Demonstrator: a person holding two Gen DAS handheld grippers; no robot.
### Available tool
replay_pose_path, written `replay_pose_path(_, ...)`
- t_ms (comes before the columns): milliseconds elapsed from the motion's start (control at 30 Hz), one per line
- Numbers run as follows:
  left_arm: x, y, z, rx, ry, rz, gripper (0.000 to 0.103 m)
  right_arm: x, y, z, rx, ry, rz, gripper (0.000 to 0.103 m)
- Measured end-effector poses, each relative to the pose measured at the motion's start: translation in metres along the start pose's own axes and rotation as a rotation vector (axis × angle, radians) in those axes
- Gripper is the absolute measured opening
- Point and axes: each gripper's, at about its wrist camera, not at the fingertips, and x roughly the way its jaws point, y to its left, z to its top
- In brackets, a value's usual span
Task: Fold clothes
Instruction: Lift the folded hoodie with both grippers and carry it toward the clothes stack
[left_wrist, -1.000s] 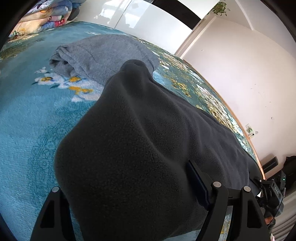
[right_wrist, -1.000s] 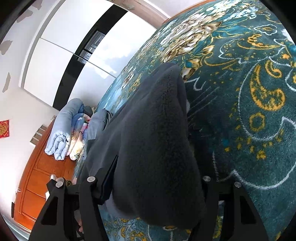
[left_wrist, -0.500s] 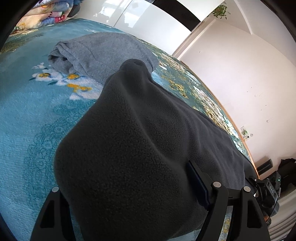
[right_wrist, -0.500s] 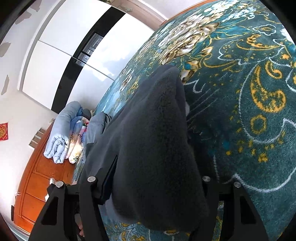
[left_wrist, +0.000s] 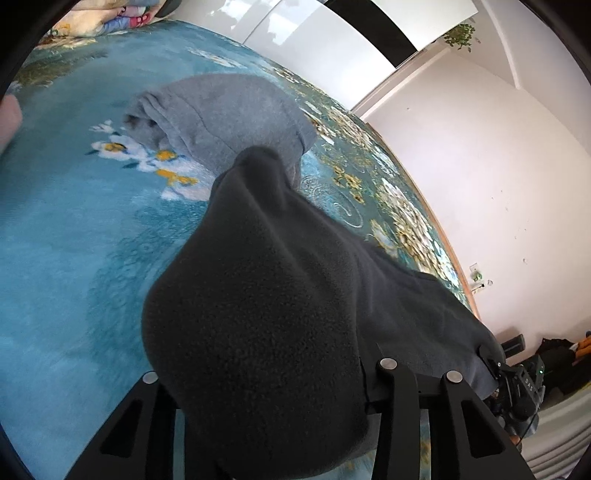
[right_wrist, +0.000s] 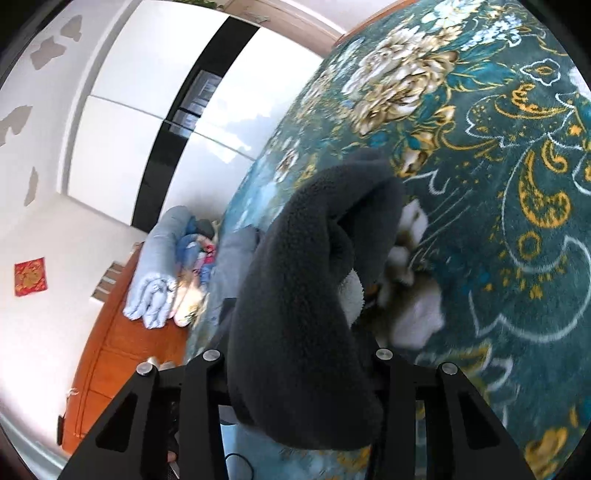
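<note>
Between both grippers spans the dark grey fleece garment (left_wrist: 280, 332), raised over the teal floral blanket (left_wrist: 74, 240). Left gripper (left_wrist: 266, 373) and right gripper (right_wrist: 295, 358) each clamp one end; the long axis runs gripper to gripper, equally near.

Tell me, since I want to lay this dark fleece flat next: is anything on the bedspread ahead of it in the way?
Yes. In the left wrist view a light grey folded garment lies on the blue floral bedspread just beyond the dark fleece that both grippers hold; its far tip overlaps that garment.
</note>
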Motion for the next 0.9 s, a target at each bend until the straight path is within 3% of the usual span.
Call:
replay_pose_path(233, -0.078, -0.014, -0.019, 0.027, -0.056, -0.004, 0.042, -0.031, 0.03, -0.024, -0.034, 0.049, 0.07, 0.043)
replay_pose_path(400, -0.133, -0.028, -0.006, 0.068, -0.115, -0.01, 0.042, -0.042, 0.072, -0.032, -0.078, 0.048, 0.123, 0.043)
replay_pose_path(667, -0.242, -0.015, 0.062, 0.084, -0.245, -0.056, 0.042, -0.019, 0.205, -0.032, -0.254, 0.037, 0.214, 0.042)
replay_pose_path(900, -0.384, 0.044, 0.137, 0.092, -0.412, 0.03, 0.042, 0.078, 0.357, -0.046, -0.417, 0.092, 0.438, 0.043)
